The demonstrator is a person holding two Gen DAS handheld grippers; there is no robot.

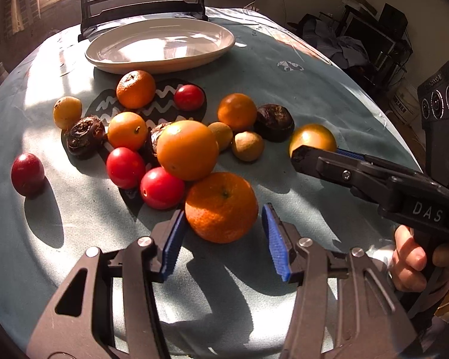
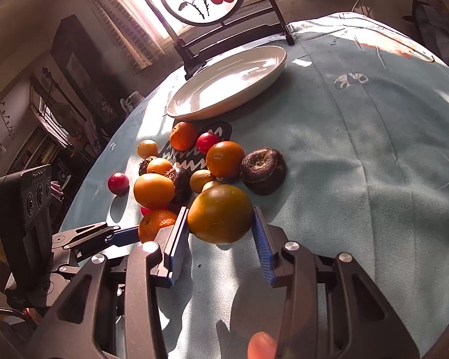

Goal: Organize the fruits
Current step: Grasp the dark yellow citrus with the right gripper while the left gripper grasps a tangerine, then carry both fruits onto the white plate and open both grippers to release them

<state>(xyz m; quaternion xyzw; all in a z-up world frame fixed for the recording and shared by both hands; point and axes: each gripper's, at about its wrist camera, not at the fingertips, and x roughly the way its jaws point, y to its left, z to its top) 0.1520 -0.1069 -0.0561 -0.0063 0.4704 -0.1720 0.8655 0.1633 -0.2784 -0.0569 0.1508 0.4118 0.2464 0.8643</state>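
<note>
Bracketing the greenish-orange fruit (image 2: 220, 214) with my right hand-held gripper (image 2: 221, 233), I have its blue pads (image 2: 178, 236) at either flank; whether they pinch yet or merely touch I cannot quite tell through the glare. My left hand-held gripper (image 1: 221, 239) is spread around the near mandarin (image 1: 221, 207), pads apart from its skin. Both fruits sit on the cloth-covered counter (image 1: 299, 95), at the near edge of the fruit pile. To do this well, I should close gently at the widest part, lift straight up so neighbours don't roll, then carry toward the white plate (image 1: 218, 51) beyond the pile.
</note>
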